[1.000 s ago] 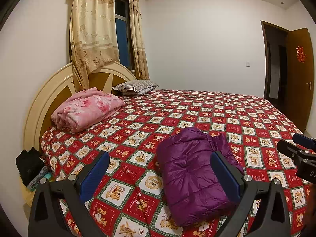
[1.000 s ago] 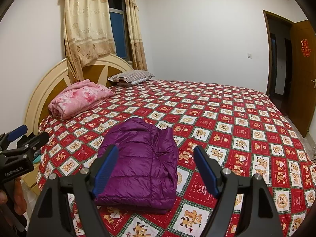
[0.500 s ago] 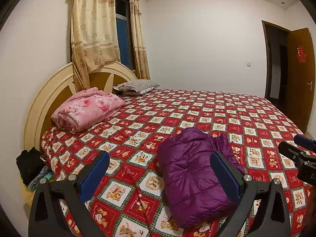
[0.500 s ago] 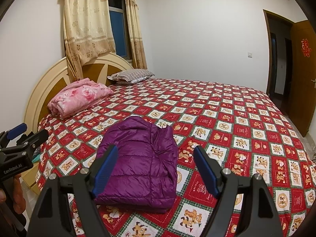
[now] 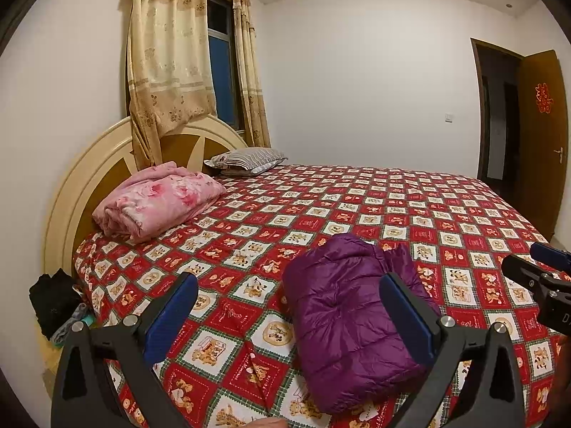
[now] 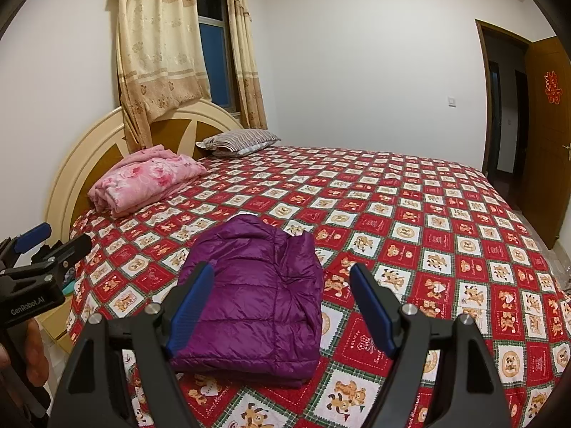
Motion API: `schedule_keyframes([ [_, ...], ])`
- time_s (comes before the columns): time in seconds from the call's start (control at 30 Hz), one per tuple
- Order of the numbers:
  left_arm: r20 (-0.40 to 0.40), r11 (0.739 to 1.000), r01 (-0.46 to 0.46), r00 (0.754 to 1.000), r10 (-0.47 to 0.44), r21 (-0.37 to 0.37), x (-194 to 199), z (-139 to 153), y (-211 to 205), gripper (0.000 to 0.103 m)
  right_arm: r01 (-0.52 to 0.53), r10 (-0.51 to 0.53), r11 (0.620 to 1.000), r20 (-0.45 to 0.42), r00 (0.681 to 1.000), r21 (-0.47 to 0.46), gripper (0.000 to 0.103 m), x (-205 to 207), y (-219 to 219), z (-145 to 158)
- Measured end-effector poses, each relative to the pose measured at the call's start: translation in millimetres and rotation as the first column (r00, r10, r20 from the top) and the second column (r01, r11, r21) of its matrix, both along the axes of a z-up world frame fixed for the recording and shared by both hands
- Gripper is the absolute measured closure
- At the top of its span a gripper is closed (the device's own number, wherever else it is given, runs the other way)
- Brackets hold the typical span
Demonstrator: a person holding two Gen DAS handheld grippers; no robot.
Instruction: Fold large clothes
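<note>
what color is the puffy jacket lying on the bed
The jacket is a shiny purple, quilted in horizontal bands. It shows best in the right wrist view.

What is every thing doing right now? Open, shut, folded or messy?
purple jacket: folded, flat on bed
left gripper: open, empty
right gripper: open, empty
pink blanket: loosely folded by headboard
door: open
curtains: parted, window showing

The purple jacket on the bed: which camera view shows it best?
The right wrist view: the folded purple jacket lies centred, its top and front edge visible between the open fingers. In the left wrist view the purple jacket sits off-centre, partly covered by one finger.
</note>
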State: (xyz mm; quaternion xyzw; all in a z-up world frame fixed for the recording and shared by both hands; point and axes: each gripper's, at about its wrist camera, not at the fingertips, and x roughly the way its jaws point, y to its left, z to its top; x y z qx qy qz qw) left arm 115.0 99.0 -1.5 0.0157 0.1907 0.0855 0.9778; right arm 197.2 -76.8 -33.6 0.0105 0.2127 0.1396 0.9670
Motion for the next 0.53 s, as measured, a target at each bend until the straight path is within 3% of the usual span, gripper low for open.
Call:
schedule_keyframes([
  [0.53,0.003,1.000,-0.005,1.000,0.005,0.030,2.0,-6.4,1.6,0.001,0.000,0.000,1.000,-0.002,1.000,-0.001,0.022,1.3,-0.6,0.3],
])
